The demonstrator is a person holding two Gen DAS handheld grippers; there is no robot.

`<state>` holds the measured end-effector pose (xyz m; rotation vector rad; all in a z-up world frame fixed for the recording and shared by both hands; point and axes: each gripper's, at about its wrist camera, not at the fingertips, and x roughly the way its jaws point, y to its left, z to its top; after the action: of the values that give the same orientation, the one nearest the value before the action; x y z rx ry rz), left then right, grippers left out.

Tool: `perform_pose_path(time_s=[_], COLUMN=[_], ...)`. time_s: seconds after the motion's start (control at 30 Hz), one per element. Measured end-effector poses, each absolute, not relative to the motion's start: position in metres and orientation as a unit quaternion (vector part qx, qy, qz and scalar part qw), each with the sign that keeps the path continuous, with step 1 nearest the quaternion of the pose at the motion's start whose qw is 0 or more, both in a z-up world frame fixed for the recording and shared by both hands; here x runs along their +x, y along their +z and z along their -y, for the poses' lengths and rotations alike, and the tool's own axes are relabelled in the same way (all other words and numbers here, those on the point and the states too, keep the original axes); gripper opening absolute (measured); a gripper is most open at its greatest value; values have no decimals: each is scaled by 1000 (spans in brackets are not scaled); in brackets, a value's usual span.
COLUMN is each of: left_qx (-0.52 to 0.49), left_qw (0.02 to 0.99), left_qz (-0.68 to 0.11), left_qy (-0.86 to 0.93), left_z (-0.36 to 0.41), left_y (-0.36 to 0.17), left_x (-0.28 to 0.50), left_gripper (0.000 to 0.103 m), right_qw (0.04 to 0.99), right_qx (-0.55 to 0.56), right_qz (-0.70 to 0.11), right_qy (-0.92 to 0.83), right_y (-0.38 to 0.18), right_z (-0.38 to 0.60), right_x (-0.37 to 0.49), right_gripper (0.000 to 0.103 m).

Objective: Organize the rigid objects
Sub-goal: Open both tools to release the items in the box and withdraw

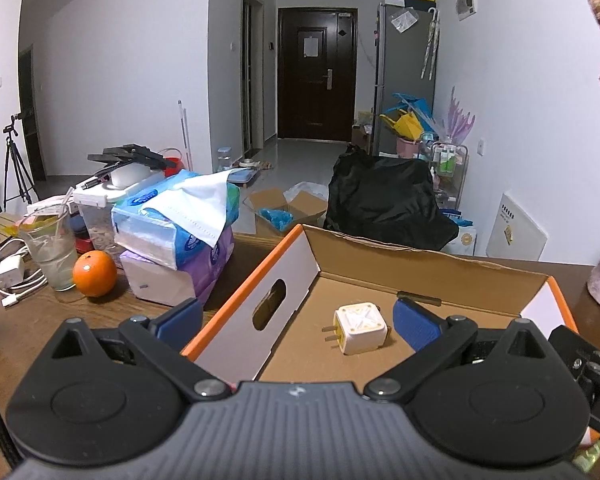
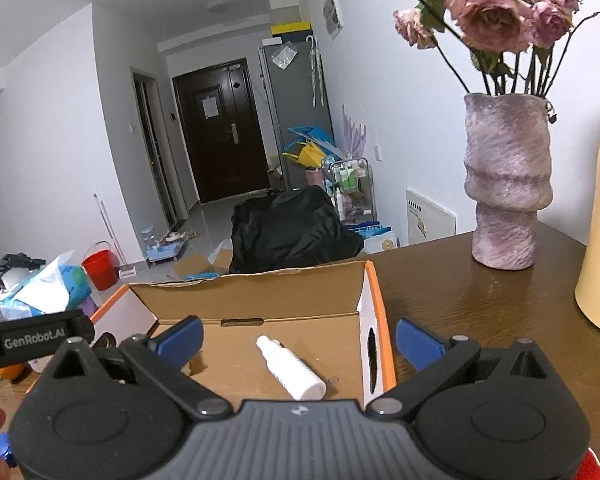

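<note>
Both tongs are held level and spread wide, empty, above the cardboard box (image 1: 380, 276) on the bench (image 2: 460, 292): left tongs (image 1: 296, 322) over the plug adapter (image 1: 360, 328), right tongs (image 2: 298, 334) over the white bottle (image 2: 292, 368).

A home: front door (image 1: 317, 74), fridge (image 1: 405, 80), flower vase (image 2: 505, 182).

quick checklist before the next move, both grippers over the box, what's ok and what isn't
1. Left gripper open and holding nothing: ok.
2. Right gripper open and holding nothing: ok.
3. Charger plug lying inside the cardboard box: ok.
4. White bottle lying on its side on the box floor: ok.
5. Left gripper's fingers straddle the box wall, one outside: not ok for a straight descent.
6. Orange remains out on the table; whether it belongs in the box: cannot tell.
</note>
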<state>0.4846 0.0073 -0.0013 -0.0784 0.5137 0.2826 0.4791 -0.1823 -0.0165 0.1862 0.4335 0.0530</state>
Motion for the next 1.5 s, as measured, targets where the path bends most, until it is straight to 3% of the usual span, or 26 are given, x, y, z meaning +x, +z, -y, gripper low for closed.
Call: perform_pose_path(time_s=[1.5], left_qx=[-13], left_qw=[960], left_qz=[-254], left_qy=[118], left_z=[14], left_y=[-13], left_x=[301], left_gripper=[103], right_qw=[985], right_qx=[16], right_qz=[-168], right_qy=[34], right_y=[-19], right_z=[237], right_x=[300], right_gripper=[103])
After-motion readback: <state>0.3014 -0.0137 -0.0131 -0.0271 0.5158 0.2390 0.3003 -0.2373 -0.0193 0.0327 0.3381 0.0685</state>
